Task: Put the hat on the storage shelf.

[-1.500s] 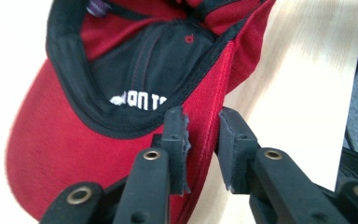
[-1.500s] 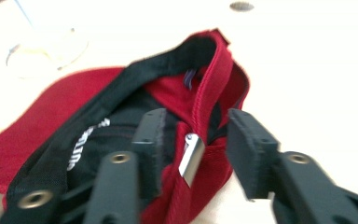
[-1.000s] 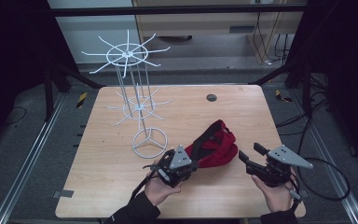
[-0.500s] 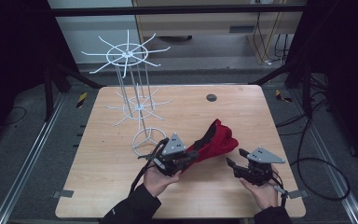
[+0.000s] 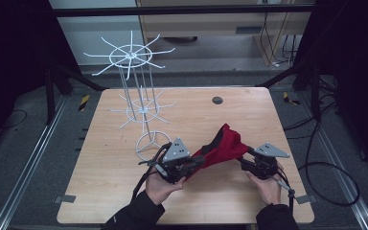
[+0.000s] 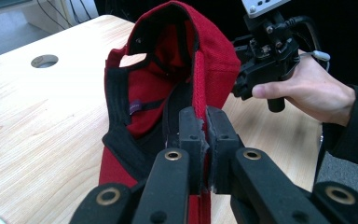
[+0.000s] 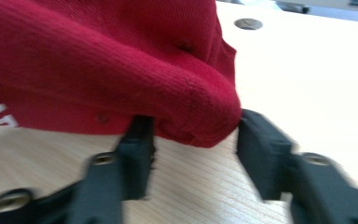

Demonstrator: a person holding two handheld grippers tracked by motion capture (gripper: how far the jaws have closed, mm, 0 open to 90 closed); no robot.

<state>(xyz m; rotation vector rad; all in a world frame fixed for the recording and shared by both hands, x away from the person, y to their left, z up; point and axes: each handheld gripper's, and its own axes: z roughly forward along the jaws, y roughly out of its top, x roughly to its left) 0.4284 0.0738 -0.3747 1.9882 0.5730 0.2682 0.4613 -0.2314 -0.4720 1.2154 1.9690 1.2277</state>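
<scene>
A red cap sits low and just right of centre in the high view, held up off the table between two hand-held grippers. The left gripper has its jaws clamped tight on the cap's rim; in the left gripper view the two black pads press together on the red and black edge at mid-frame, and the cap opens upward behind them, showing its black-lined inside with a strap across it. Nothing lies in that hollow.

The right gripper is at the cap's other end, lower right of centre in the high view. Its jaws have just been closing and stand part open, with a bulge of cap between them; one pad touches the cloth from below, the other stands just clear at the right.

A white wire rack stands in the upper left of the table, well apart from the cap. A dark round hole lies near the table's far edge.
</scene>
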